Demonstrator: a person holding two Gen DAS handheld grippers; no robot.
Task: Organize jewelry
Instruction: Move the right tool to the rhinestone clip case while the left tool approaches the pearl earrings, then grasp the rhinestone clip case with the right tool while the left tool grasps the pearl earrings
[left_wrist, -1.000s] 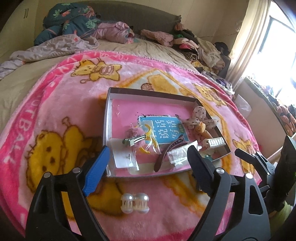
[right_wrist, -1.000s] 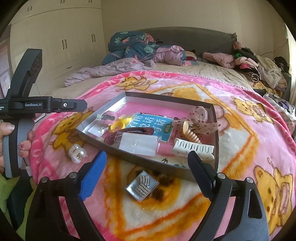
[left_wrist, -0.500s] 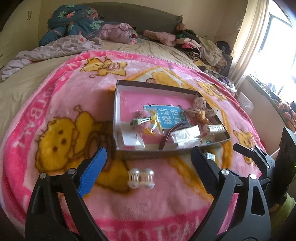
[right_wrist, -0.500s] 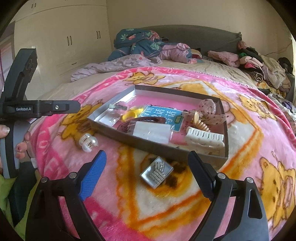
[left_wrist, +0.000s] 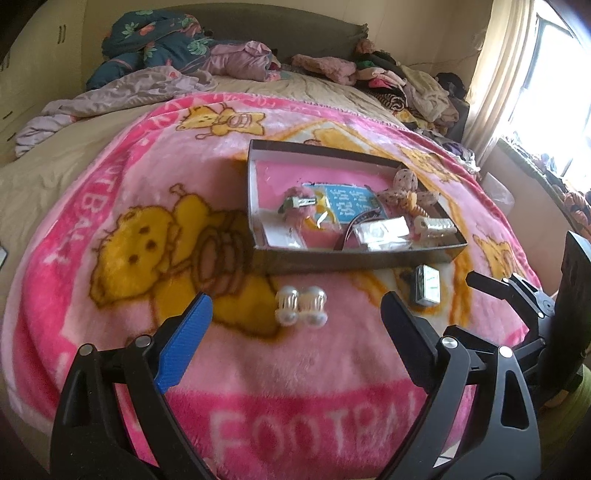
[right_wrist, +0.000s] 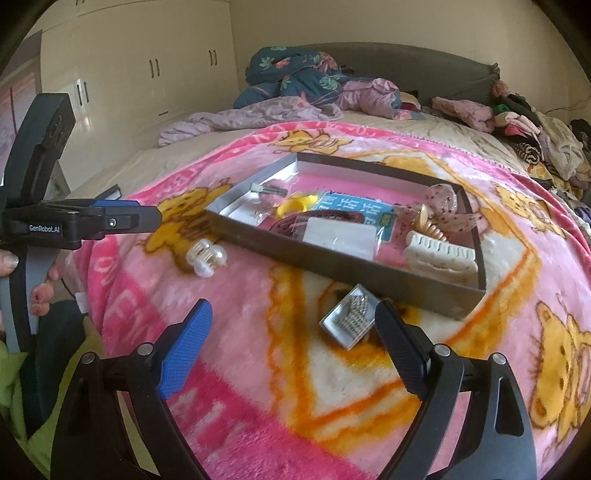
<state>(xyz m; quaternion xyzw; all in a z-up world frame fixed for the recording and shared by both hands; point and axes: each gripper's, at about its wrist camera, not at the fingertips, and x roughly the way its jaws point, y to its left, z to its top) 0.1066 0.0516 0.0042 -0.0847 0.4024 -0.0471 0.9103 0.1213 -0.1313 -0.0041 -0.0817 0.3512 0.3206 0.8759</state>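
The left gripper (left_wrist: 295, 314) had just been widening, nothing between its fingers, above the pearl clip (left_wrist: 301, 305) on the blanket (left_wrist: 110, 295); the right gripper (right_wrist: 293, 321) stood apart, empty, near the rhinestone clip (right_wrist: 349, 320); both clips lay just outside the tray (left_wrist: 351, 260).

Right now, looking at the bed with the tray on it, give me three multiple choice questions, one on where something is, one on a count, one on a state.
1. Where does the pearl hair claw lie?
A. inside the tray
B. on the blanket in front of the tray
C. in the left gripper

2. How many items lie on the blanket outside the tray?
A. two
B. none
C. five

3. How is the right gripper?
A. shut on a clip
B. open, holding nothing
C. out of view

Answers: 1 B, it sits on pink fleece short of the tray wall. 2 A, the pearl claw and the silver rhinestone clip. 3 B, its fingers stand wide apart over the blanket.
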